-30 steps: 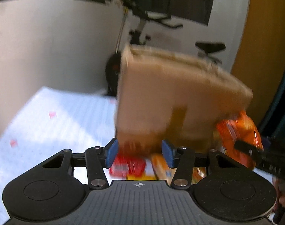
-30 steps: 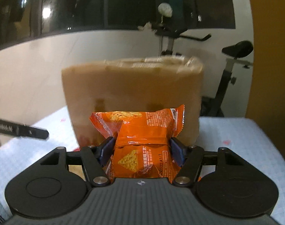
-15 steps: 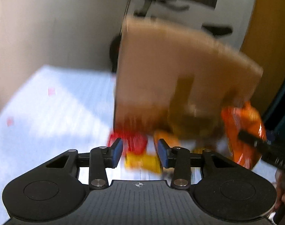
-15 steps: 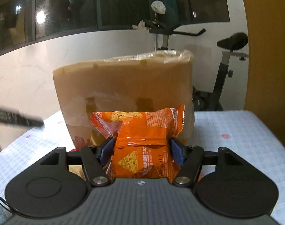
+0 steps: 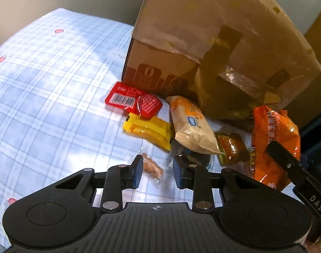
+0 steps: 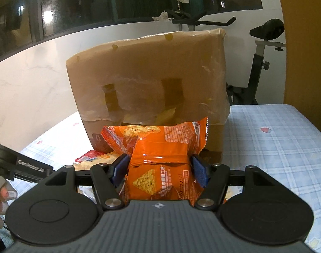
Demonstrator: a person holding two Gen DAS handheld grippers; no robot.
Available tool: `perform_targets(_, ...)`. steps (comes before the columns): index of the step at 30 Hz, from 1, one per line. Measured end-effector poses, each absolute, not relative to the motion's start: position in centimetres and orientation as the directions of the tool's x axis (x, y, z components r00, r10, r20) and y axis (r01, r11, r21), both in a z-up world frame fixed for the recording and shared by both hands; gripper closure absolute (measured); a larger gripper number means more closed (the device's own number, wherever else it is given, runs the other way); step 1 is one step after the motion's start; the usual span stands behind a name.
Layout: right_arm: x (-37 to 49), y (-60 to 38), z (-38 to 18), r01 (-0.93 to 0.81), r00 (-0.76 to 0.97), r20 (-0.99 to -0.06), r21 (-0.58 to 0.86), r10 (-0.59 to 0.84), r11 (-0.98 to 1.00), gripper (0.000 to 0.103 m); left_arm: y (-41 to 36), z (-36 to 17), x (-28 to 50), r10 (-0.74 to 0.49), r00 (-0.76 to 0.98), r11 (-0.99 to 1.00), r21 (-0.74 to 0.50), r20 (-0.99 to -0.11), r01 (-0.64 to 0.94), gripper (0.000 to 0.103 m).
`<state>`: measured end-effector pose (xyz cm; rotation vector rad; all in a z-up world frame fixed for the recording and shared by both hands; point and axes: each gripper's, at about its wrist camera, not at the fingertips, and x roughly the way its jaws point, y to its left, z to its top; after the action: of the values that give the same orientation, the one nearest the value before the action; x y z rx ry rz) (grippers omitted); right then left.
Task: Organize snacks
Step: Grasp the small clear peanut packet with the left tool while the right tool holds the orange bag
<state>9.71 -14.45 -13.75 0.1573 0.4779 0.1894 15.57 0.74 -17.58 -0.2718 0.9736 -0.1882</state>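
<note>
Left side first. Your left gripper (image 5: 157,171) has dropped toward the checked tablecloth (image 5: 44,105) and tipped steeply downward since a second ago; the cardboard box (image 5: 213,31), which then filled the left wrist view, now sits higher in it, and the loose snacks are plainly exposed. Its jaws have just been closing and stand narrow, not yet pressing anything: a small clear-wrapped brown snack (image 5: 152,165) lies between the pads, nearer the left one. Judged from this, a pick of that piece is about to start.

Moving right across the table: a red packet (image 5: 133,100), a yellow packet (image 5: 148,129), a pale orange-printed pouch (image 5: 192,126) and a small dark-gold packet (image 5: 231,148) lie close together before the box.

Right side. Your right gripper (image 6: 159,169) is clamped on the orange chip bag (image 6: 160,164), pads pinching its folded middle, as before. It is held nearly level, facing the box wall, slightly lower than a second ago. The bag is not yet stowed.
</note>
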Motion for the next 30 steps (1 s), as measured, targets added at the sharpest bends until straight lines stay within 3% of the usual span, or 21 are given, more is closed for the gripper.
perform_targets(5, 9.7, -14.5, -14.0, -0.146, 0.868, -0.442, 0.206, 0.225, 0.968, 0.037, -0.2, -18.5, 15.8, -0.232, 0.540, 0.965, -0.260, -0.809, 0.024, 0.072)
perform_targets(7, 9.7, -14.4, -14.1, -0.145, 0.867, -0.443, 0.210, 0.227, 0.967, 0.037, -0.5, -19.2, 16.2, -0.201, 0.540, 0.974, -0.226, -0.817, 0.020, 0.083)
perform_targets(17, 9.6, -14.5, -14.4, -0.141, 0.868, -0.441, 0.220, 0.227, 0.965, 0.037, -1.1, -19.4, 14.6, -0.163, 0.613, 0.987, -0.134, -0.773, 0.093, 0.086)
perform_targets(30, 8.5, -14.1, -14.2, -0.144, 0.884, -0.413, 0.207, 0.220, 0.968, 0.037, 0.5, -14.7, 10.9, -0.158, 0.793, 0.986, -0.142, -0.589, 0.091, 0.086)
